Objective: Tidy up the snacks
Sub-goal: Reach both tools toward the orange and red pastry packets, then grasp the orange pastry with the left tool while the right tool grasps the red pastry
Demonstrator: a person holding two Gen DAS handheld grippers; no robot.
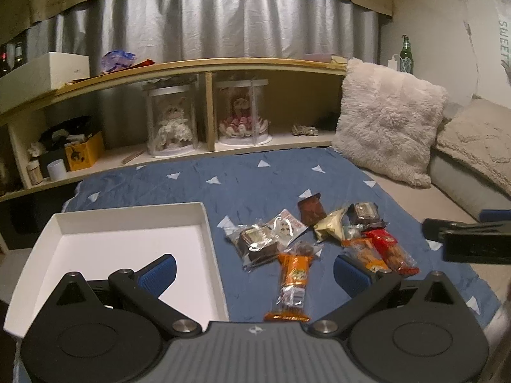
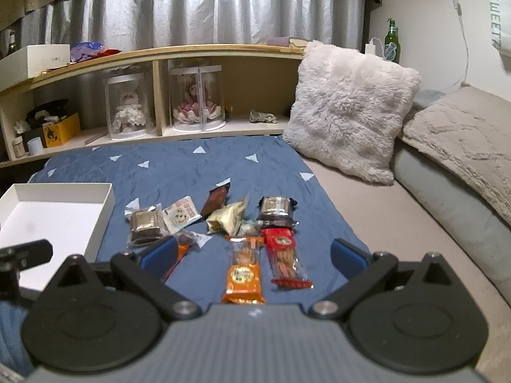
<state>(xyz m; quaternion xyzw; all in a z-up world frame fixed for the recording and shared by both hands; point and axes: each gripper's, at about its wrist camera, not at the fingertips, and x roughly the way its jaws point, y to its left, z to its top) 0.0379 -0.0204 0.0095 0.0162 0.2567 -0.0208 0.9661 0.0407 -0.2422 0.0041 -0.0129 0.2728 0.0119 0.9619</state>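
White and bare, the tray [image 1: 127, 239] at the lower left of my left-wrist view holds nothing yet; every snack [image 2: 223, 223] lies loose on the blue sheet [image 2: 179, 166] at frame centre, so all sorting remains. My left gripper [image 1: 254, 268] hovers released above an orange packet [image 1: 292, 282]; my right gripper [image 2: 254, 257] hangs level, fingers spread, over the orange and red packs [image 2: 284, 255].
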